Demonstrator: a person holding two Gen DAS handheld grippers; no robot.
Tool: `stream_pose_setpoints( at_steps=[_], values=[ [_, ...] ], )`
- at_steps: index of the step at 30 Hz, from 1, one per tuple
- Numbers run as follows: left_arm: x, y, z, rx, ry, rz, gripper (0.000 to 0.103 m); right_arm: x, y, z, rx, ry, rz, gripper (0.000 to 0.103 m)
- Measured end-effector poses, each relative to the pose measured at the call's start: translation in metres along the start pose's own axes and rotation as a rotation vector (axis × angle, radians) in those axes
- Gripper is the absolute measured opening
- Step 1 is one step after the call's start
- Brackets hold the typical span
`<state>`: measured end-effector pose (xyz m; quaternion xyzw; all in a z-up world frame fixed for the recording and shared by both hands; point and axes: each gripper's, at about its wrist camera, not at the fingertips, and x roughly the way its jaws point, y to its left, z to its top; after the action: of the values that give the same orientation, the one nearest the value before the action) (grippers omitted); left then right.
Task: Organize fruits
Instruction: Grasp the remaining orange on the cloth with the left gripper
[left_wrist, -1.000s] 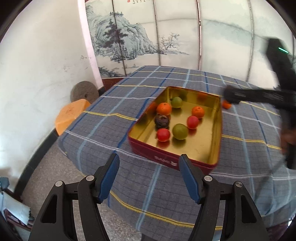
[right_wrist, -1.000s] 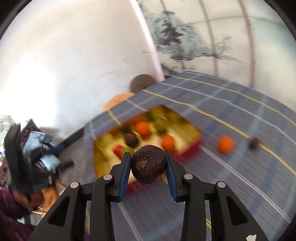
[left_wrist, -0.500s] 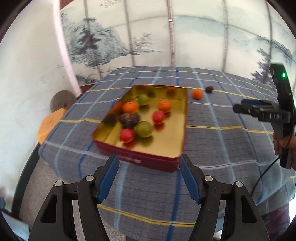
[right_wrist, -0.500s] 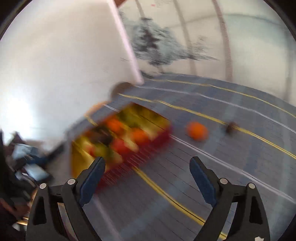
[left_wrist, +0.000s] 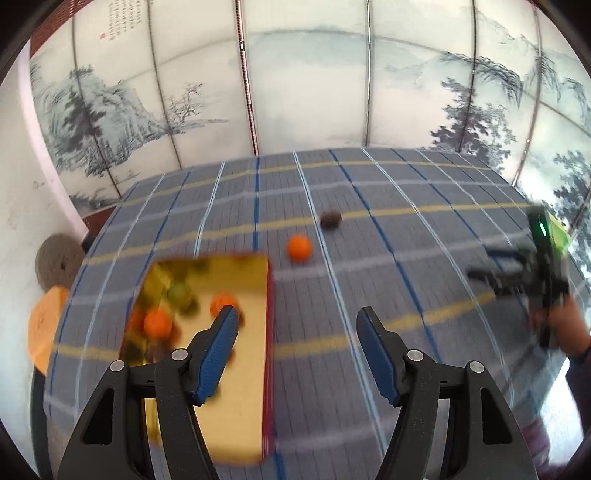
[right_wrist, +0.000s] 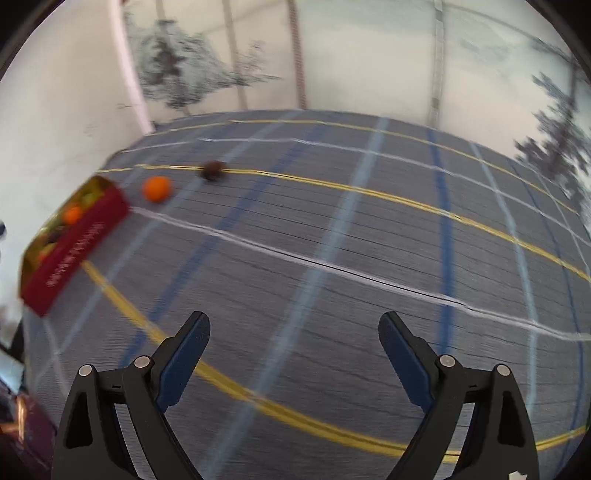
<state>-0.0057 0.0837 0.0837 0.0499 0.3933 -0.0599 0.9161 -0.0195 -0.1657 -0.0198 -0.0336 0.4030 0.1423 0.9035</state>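
Both grippers, left (left_wrist: 297, 354) and right (right_wrist: 293, 360), are hanging wide and empty. Orange (right_wrist: 157, 188) and dark fruit (right_wrist: 213, 170) are sitting near the cloth's far edge, beside the tin (right_wrist: 70, 254); probably grabbing the orange next.

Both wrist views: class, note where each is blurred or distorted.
Left wrist: tin and its fruit smeared by motion, gripper sharp, screen panels bowed by the fisheye. Right wrist: cloth lines streaked, orange soft.

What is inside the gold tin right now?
The gold tin holds blurred round fruits: an orange one, a green one. The left gripper covers the fruit nearest it, so a count is uncertain.
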Motion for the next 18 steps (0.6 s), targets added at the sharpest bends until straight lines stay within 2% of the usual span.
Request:
stream_pose_setpoints(
  at_steps=[3,6,7,12,18],
  values=[
    [0.034,-0.001,0.043,0.027,0.027,-0.047,0.067,0.005,-0.021,-0.009,0.085,0.001,-0.028,0.095],
    [0.081,-0.004,0.071,0.058,0.111,-0.073,0.067,0.002,-0.025,-0.012,0.111,-0.021,-0.028,0.103],
    [0.096,-0.005,0.077,0.059,0.139,-0.073,0.066,0.003,-0.025,-0.012,0.117,-0.02,-0.033,0.103],
    [0.159,-0.002,0.091,0.052,0.26,-0.057,0.059,0.009,-0.025,-0.013,0.11,0.012,-0.067,0.103],
    [0.206,0.0,0.086,0.03,0.372,-0.072,0.054,0.006,-0.025,-0.015,0.11,0.009,-0.052,0.103]
  ],
)
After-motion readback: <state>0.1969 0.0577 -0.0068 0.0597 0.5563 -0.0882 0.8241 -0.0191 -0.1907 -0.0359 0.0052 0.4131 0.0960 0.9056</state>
